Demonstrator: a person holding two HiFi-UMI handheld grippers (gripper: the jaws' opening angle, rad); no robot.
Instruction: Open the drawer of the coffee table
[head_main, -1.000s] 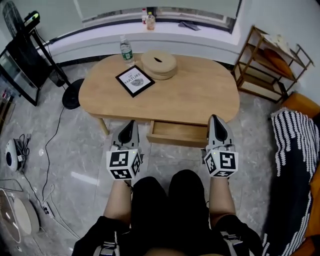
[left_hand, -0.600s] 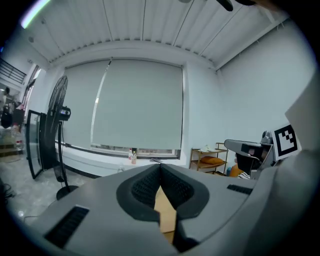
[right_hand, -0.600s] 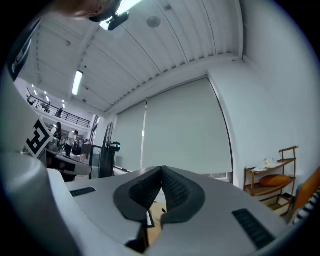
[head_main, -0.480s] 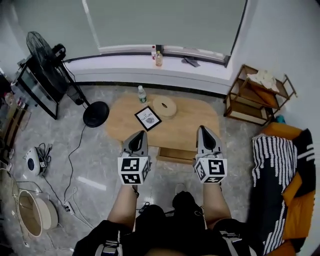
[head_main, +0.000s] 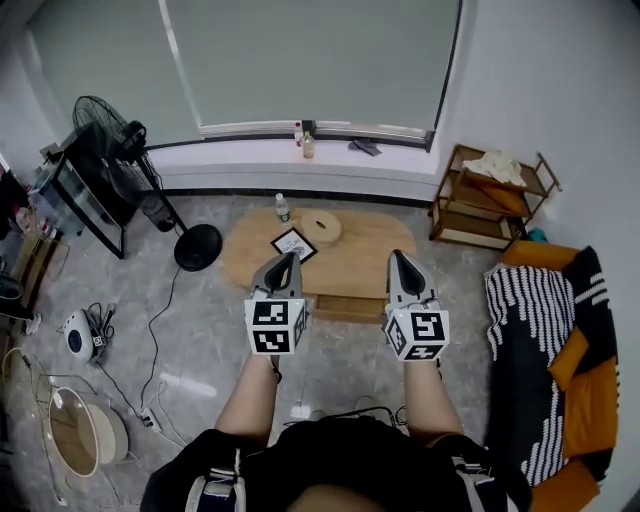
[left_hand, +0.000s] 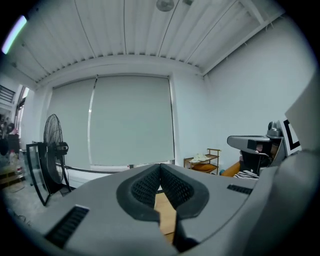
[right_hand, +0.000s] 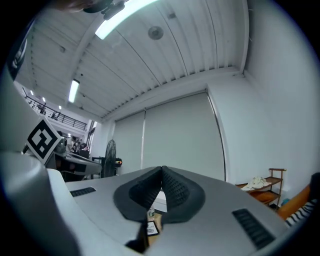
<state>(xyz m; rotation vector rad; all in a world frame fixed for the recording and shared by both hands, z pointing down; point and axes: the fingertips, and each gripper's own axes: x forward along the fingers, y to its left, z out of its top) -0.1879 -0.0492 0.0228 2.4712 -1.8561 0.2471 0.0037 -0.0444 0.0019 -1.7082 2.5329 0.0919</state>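
The drawer is pulled out of the near side of the coffee table, open toward the person. Neither claw is on it. In the head view it shows in the gap between the two, down low and well apart from both. The left gripper has its jaws pressed together with nothing in them, and the right gripper is the same, closed and empty. Each one's own view looks across at the far window wall, with only a sliver of tabletop peeking under the pads.

On the table's far left there's a water bottle, a framed card and a round box just right of the card. The writing on the card and the bottle label is too small to read. The only bold print is the black-and-white squares on the marker cubes.

Further out there's a standing fan on the left, a wooden shelf on the right, and an orange sofa with a striped throw near right.
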